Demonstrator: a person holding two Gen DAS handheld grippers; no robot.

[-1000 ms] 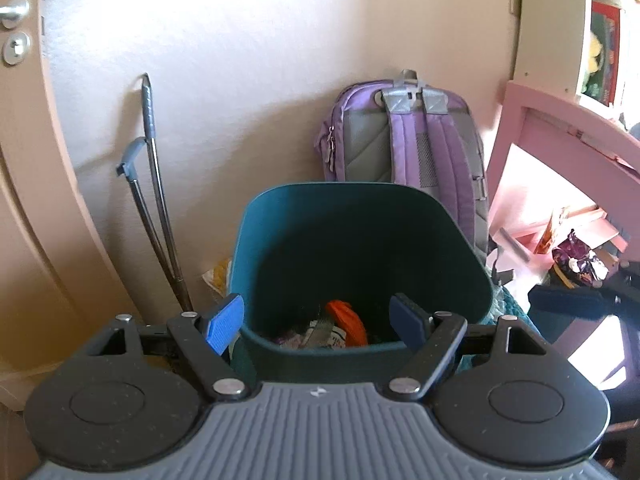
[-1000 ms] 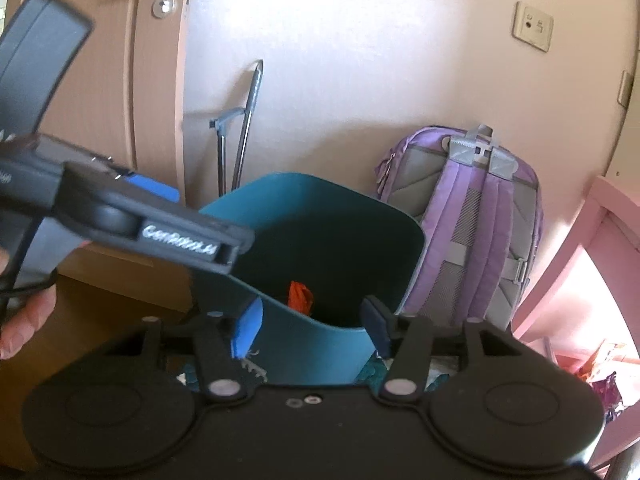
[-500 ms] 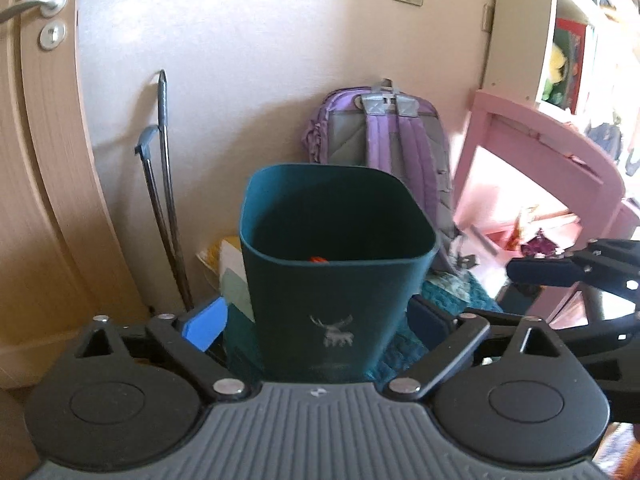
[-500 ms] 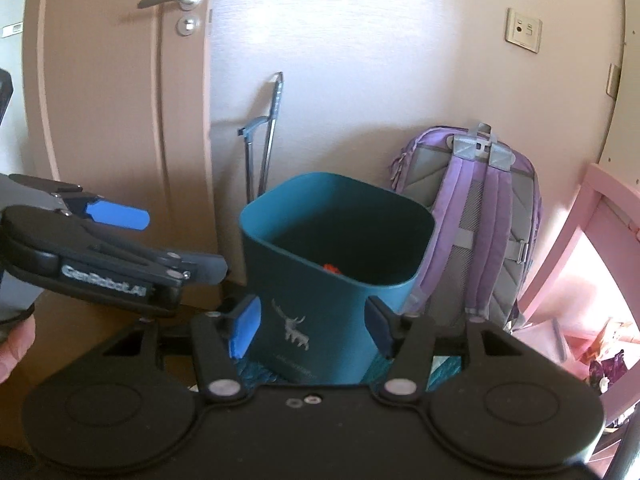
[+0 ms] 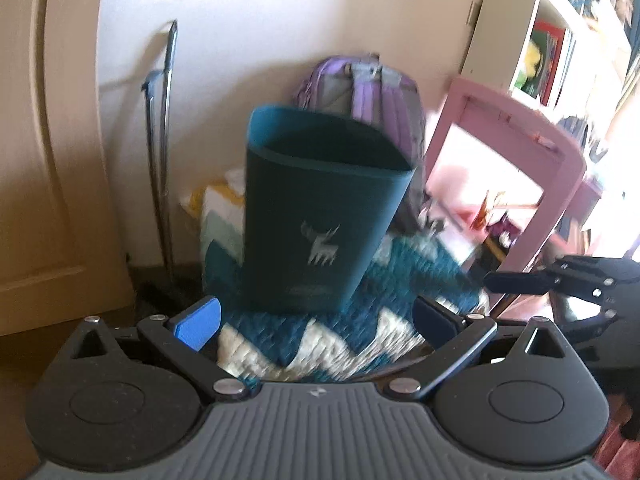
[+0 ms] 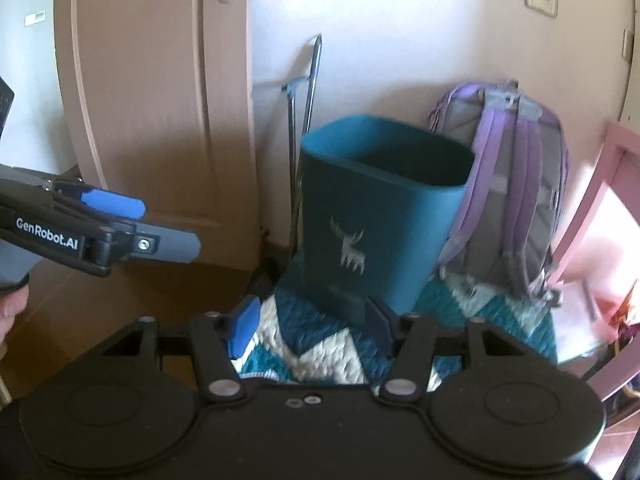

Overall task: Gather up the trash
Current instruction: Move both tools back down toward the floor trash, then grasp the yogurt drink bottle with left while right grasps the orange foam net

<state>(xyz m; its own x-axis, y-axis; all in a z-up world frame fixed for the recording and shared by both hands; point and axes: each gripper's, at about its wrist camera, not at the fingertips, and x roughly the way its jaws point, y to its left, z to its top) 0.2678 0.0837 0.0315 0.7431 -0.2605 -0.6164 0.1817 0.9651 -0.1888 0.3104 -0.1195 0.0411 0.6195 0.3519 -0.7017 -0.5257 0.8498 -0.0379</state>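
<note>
Sunlit pale wall [image 6: 400, 32], tan door [image 6: 160, 100], pink furniture frame [image 5: 520, 128], zigzag rug [image 6: 320, 344].

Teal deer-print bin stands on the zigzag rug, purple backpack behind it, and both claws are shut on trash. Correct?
Not quite. In both wrist views the left claw and right claw are open and empty. The bin, rug and backpack are as stated.

We see a dark teal trash bin [image 5: 320, 216] — tall, with rounded corners and a pale deer emblem [image 5: 320, 245] printed on its front wall. It stands upright on a teal-and-cream zigzag rug [image 5: 320, 344], its open top facing up. From the right wrist view the bin [image 6: 376, 216] sits just in front of a purple backpack [image 6: 516, 184] — its contents cannot be made out
</note>
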